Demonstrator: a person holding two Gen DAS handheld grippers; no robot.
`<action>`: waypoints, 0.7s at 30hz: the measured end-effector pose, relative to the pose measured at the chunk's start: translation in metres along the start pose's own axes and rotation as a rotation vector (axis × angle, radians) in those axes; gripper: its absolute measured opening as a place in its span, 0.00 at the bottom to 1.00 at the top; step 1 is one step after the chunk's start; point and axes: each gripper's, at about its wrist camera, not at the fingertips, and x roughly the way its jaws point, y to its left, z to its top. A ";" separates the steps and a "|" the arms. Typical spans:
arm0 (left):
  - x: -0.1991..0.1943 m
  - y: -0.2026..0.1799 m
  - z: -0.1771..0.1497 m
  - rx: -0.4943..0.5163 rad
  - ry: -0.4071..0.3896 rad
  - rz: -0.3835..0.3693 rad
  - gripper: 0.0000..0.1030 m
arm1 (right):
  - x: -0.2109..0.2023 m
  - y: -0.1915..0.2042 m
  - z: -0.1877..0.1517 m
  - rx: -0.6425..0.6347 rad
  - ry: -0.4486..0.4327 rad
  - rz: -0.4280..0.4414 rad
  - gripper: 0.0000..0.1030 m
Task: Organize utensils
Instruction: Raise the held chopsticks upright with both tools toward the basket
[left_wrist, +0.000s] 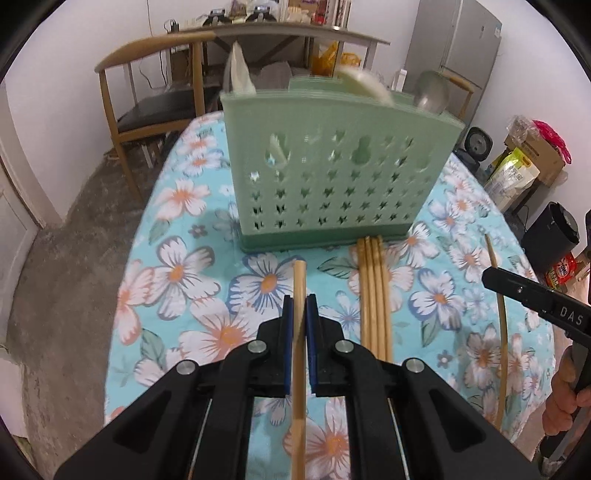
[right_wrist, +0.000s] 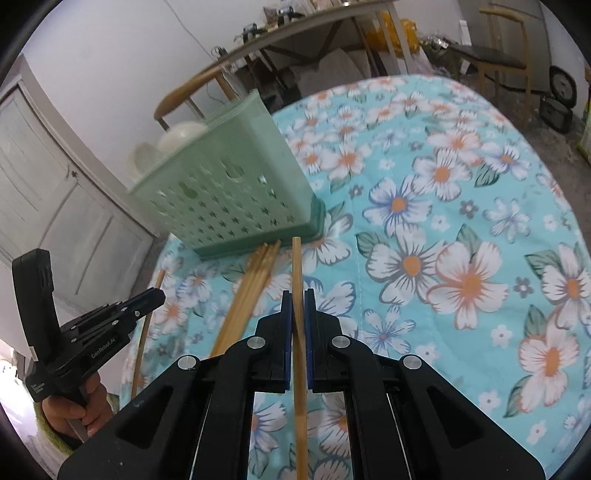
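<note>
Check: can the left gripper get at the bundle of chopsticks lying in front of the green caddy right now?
Probably not yet. The left gripper is shut on a single chopstick, so its jaws are occupied. The path itself looks free: the bundle lies bare on the tablecloth beside it, nothing on top.

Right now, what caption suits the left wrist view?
Left gripper shut on a wooden chopstick before the perforated green plastic utensil basket.
</note>
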 end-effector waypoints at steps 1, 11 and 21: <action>-0.005 0.000 0.000 0.004 -0.010 0.005 0.06 | -0.004 0.000 0.000 0.001 -0.010 0.003 0.04; -0.038 -0.007 0.006 0.036 -0.085 0.044 0.06 | -0.040 0.004 0.011 0.024 -0.093 0.046 0.04; -0.044 -0.011 0.007 0.039 -0.094 0.044 0.06 | -0.051 0.005 0.012 0.027 -0.119 0.060 0.04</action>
